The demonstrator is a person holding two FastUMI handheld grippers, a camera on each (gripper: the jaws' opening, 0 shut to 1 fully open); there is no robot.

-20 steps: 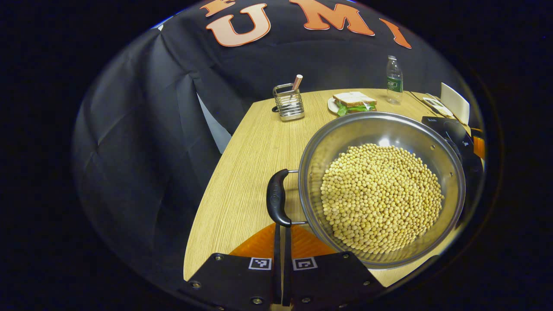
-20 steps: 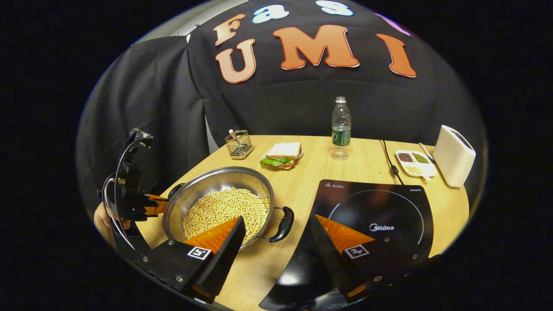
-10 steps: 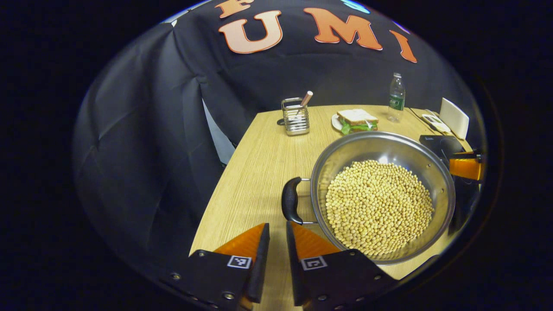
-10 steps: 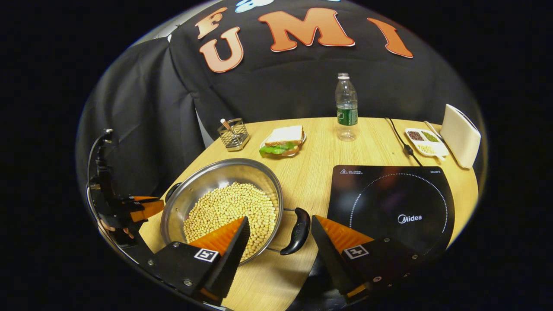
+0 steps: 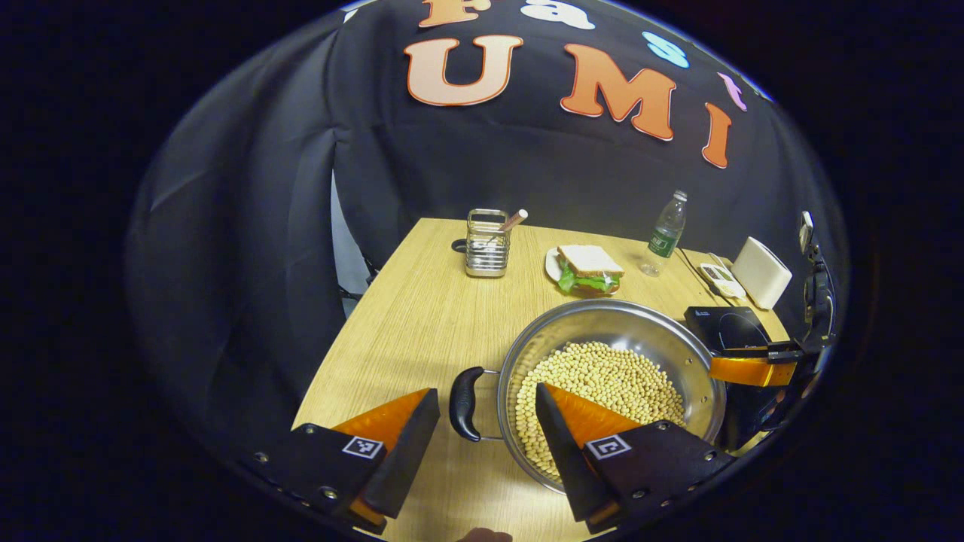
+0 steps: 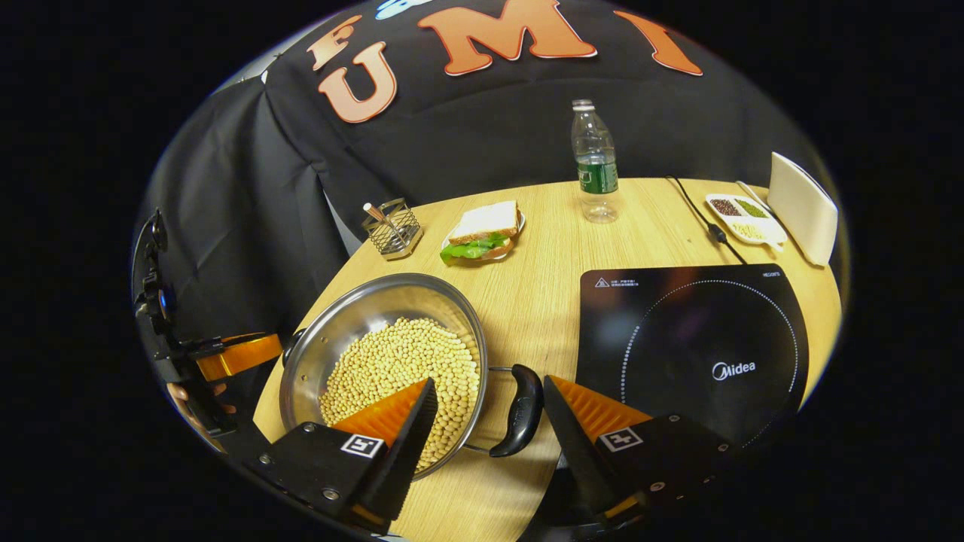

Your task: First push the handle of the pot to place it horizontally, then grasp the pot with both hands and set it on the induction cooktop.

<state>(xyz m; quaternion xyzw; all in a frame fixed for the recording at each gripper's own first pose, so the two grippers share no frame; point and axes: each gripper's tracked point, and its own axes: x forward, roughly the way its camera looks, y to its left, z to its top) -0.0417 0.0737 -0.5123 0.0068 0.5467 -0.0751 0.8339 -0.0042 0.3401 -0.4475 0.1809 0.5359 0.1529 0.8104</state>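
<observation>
A steel pot (image 5: 678, 354) full of soybeans sits on the wooden table (image 5: 422, 316), with a black handle on each side. My left gripper (image 5: 486, 393) is open, and the pot's left handle (image 5: 465, 393) lies in the gap at its fingertips, touching neither. In the right gripper view the pot (image 6: 361, 316) is at lower left and the black induction cooktop (image 6: 693, 339) at right. My right gripper (image 6: 489, 382) is open around the right handle (image 6: 521, 410). The left gripper (image 6: 233, 354) also shows at the pot's far side, and the right gripper (image 5: 749, 370) beyond the rim.
At the back of the table stand a wire holder (image 6: 390, 229), a sandwich on a plate (image 6: 482, 229), a water bottle (image 6: 595, 162), a small dish of beans (image 6: 742, 218) and a white box (image 6: 802, 207). A black cable (image 6: 704, 222) runs to the cooktop.
My left gripper, shut against the left handle a second ago, has drawn back, risen and opened around it. My right gripper has shifted so that the right handle sits between its open fingers.
</observation>
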